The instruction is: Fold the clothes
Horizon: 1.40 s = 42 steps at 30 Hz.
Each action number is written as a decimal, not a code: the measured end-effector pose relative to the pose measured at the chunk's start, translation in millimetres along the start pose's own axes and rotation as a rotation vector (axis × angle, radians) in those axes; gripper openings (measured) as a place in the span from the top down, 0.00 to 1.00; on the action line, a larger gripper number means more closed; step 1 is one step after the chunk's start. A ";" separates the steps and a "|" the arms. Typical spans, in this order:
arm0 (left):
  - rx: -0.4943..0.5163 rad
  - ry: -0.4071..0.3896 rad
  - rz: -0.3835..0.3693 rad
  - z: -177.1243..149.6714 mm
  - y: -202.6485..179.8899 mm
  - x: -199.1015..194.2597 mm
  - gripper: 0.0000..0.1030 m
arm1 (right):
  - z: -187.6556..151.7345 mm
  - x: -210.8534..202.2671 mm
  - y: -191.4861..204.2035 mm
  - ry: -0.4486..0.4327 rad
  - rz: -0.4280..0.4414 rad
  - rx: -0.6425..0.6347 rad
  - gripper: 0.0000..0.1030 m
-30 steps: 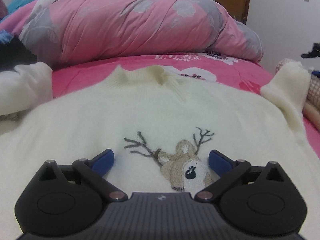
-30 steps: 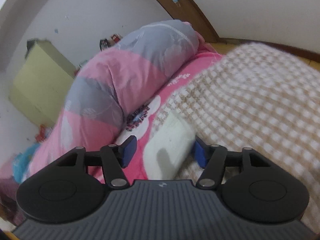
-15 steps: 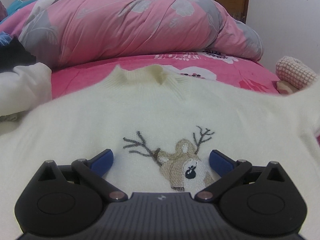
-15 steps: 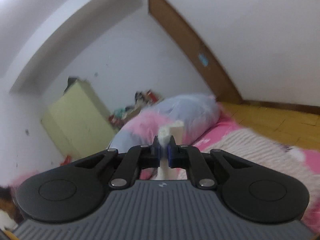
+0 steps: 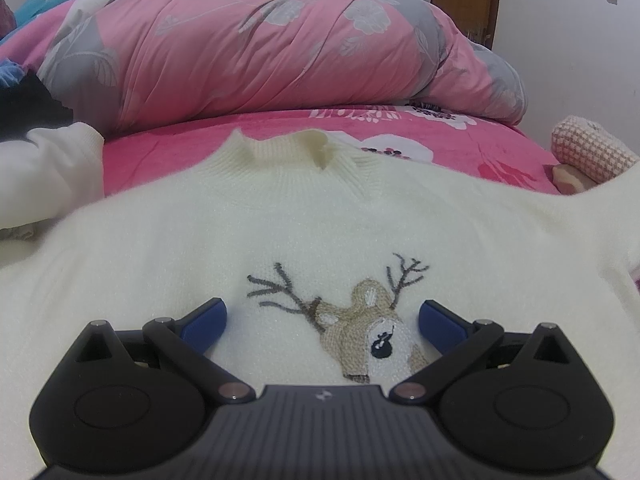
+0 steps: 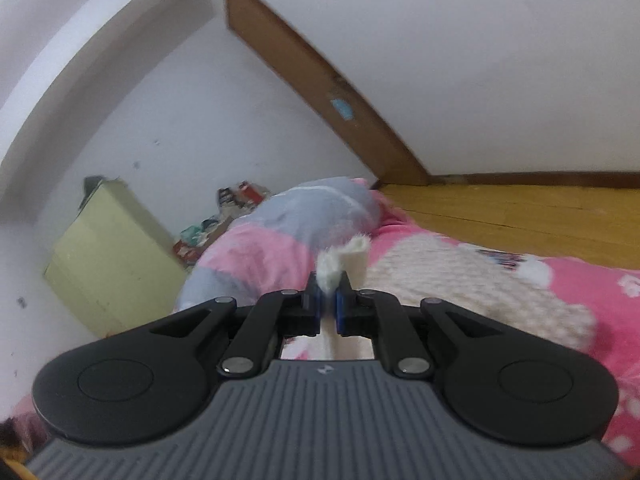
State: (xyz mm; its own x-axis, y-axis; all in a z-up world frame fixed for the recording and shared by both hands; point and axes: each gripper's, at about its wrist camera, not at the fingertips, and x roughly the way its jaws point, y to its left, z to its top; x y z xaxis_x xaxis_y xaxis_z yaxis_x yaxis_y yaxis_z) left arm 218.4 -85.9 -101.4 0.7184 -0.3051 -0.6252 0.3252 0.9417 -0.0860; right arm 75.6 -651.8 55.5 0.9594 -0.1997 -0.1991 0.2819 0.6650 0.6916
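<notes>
Pink bedding (image 5: 224,148) with white flowers covers the bed, and a big puffy pink and grey quilt (image 5: 260,48) is rolled up along the far side, at 12 o'clock in the left wrist view. White walls and a brown door frame (image 6: 320,80) stand behind it, and a pale yellow cupboard (image 6: 108,264) sits at 9 o'clock in the right wrist view. On the bedding lies a cream sweater (image 5: 320,224), spread flat with its front up and its neck pointing toward the quilt. A stitched deer head (image 5: 368,332) with antlers is on its chest. The left gripper (image 5: 322,318) sits low over the sweater, and its blue fingers (image 5: 204,322) are spread wide apart. The deer head lies between them, closer to the finger at 3 o'clock. I cannot tell if the fingers touch the wool, and they hold nothing. One sleeve (image 5: 52,168) lies off at 9 o'clock. The right gripper (image 6: 328,304) is tilted up toward the wall. Its fingers are pressed close together, and they pinch a small piece of the cream sweater cuff (image 6: 342,264), which sticks up past the tips at 12 o'clock. A knitted checked blanket (image 6: 472,280) lies on the bedding at 3 o'clock from that gripper.
</notes>
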 end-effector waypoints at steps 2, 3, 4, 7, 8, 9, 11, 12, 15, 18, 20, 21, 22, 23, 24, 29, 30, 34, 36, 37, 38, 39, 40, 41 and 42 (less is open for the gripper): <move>-0.023 0.002 -0.009 2.7 4.0 -4.7 0.01 | -1.0 2.9 36.8 0.016 0.053 -0.042 0.95; -0.046 0.003 -0.016 3.7 7.6 -9.5 0.01 | -2.2 3.4 56.6 0.020 0.083 -0.068 0.95; -0.072 0.003 -0.028 4.0 12.1 -16.4 0.02 | -4.6 4.5 79.9 0.029 0.119 -0.102 0.95; -0.132 -0.016 -0.081 0.2 29.4 -49.6 0.02 | -20.2 4.8 154.1 0.067 0.232 -0.204 0.95; -0.137 -0.024 -0.087 -1.9 35.8 -63.2 0.02 | -30.3 5.3 178.3 0.089 0.271 -0.227 0.95; -0.134 -0.036 -0.088 -5.4 42.9 -78.9 0.02 | -40.5 5.7 202.3 0.111 0.311 -0.249 0.95; -0.119 -0.071 -0.080 -15.3 59.4 -112.5 0.02 | -70.6 9.1 245.6 0.169 0.387 -0.282 0.95; -0.119 -0.093 -0.074 -22.7 69.3 -129.6 0.02 | -88.1 10.9 267.1 0.201 0.426 -0.298 0.95; -0.149 -0.132 -0.067 -48.0 100.6 -172.9 0.01 | -150.2 16.8 324.4 0.294 0.522 -0.348 0.95; -0.189 -0.149 -0.031 -77.5 128.2 -203.8 0.01 | -221.1 20.0 367.8 0.390 0.594 -0.381 0.95; -0.208 -0.157 0.003 -94.9 140.1 -216.7 0.01 | -278.0 24.2 388.9 0.466 0.623 -0.406 0.95; -0.220 -0.157 0.017 -102.3 145.6 -220.9 0.01 | -307.5 26.8 393.7 0.497 0.622 -0.432 0.95; -0.236 -0.153 0.026 -108.8 150.1 -223.7 0.01 | -337.0 29.2 398.4 0.527 0.622 -0.458 0.95; -0.254 -0.148 0.033 -114.9 153.9 -226.0 0.01 | -366.2 28.8 400.4 0.548 0.609 -0.498 0.95; -0.274 -0.139 0.031 -120.4 157.7 -226.8 0.01 | -395.5 28.6 402.3 0.569 0.596 -0.537 0.95; -0.324 -0.098 0.048 -133.6 168.6 -224.1 0.02 | -545.4 54.9 389.8 0.806 0.494 -0.749 0.90; -0.332 -0.091 0.053 -134.0 170.2 -223.3 0.02 | -567.9 60.3 389.1 0.883 0.473 -0.780 0.90; -0.335 -0.103 0.057 -135.2 175.9 -223.5 0.02 | -549.6 57.4 379.2 0.956 0.555 -0.631 0.63; -0.332 -0.106 0.060 -130.9 176.6 -220.1 0.02 | -515.3 49.5 374.1 0.904 0.627 -0.570 0.39; -0.331 -0.106 0.063 -125.9 175.5 -215.9 0.02 | -491.6 44.8 367.6 0.865 0.659 -0.543 0.38; -0.330 -0.106 0.065 -120.4 173.9 -211.3 0.02 | -464.2 43.3 357.4 0.832 0.680 -0.513 0.36; -0.329 -0.106 0.067 -114.9 172.2 -206.7 0.02 | -442.1 41.0 348.2 0.801 0.686 -0.482 0.35; -0.328 -0.106 0.069 -109.4 170.6 -202.1 0.02 | -417.4 38.9 333.8 0.763 0.677 -0.447 0.35; -0.327 -0.106 0.071 -103.9 168.9 -197.5 0.02 | -393.0 36.8 319.4 0.726 0.667 -0.412 0.35; -0.326 -0.106 0.073 -98.4 167.3 -192.9 0.03 | -374.7 34.7 302.5 0.693 0.642 -0.384 0.35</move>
State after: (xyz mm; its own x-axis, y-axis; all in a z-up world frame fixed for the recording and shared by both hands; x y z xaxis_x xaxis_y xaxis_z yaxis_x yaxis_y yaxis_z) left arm 73.7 144.4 -71.5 0.7977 -0.2323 -0.5566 0.0692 0.9520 -0.2982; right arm 196.4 -187.9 -2.3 0.6881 0.6555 -0.3111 -0.4216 0.7101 0.5639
